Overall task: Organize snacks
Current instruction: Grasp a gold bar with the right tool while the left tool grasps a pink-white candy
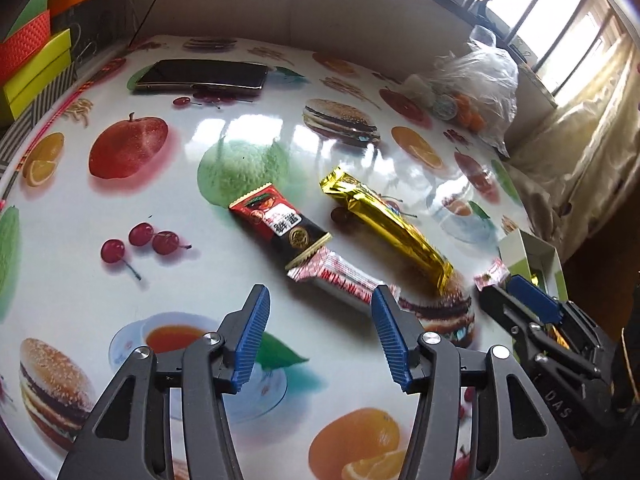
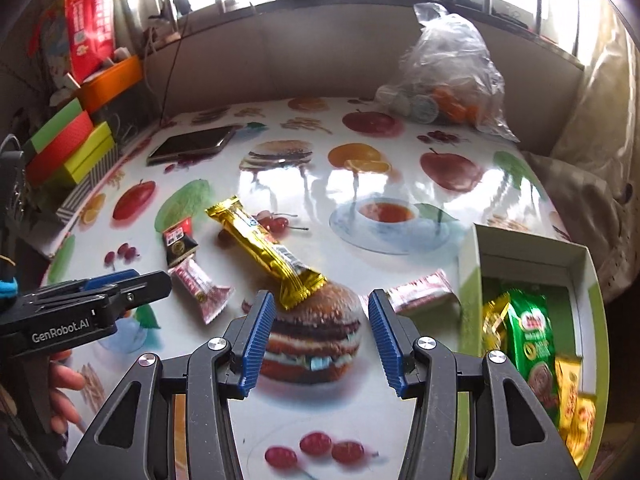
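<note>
My left gripper (image 1: 320, 336) hangs over the table (image 1: 168, 216) with its jaws apart and nothing between them; only the printed cloth shows in the gap. Its right fingertip (image 1: 386, 300) sits just in front of one end of the silver-red bar (image 1: 344, 280), and I cannot tell whether it touches the wrapper. That bar lies end to end with the red-black bar (image 1: 280, 222), the two overlapping at their crimped ends. Just beside them, running the same slant, lies the gold bar (image 1: 384, 224), its near end over the printed burger. My right gripper (image 2: 320, 308) is also parted and empty, poised above that burger print, with the gold bar's (image 2: 268, 250) crimped end just ahead of my left pad (image 2: 260, 332). A small pink-silver packet (image 2: 424, 290) lies just beyond my right pad (image 2: 384, 336), between it and the box (image 2: 532, 246). The box stands open at the table's right edge with a green packet (image 2: 532, 340) and yellow wrappers (image 2: 576, 412) inside. Farther back, a phone (image 2: 192, 144) lies flat near the left edge, and a clear plastic bag (image 2: 448, 68) of goods sits at the far right corner. Coloured boxes (image 2: 68, 148) are stacked off the table's left side.
</note>
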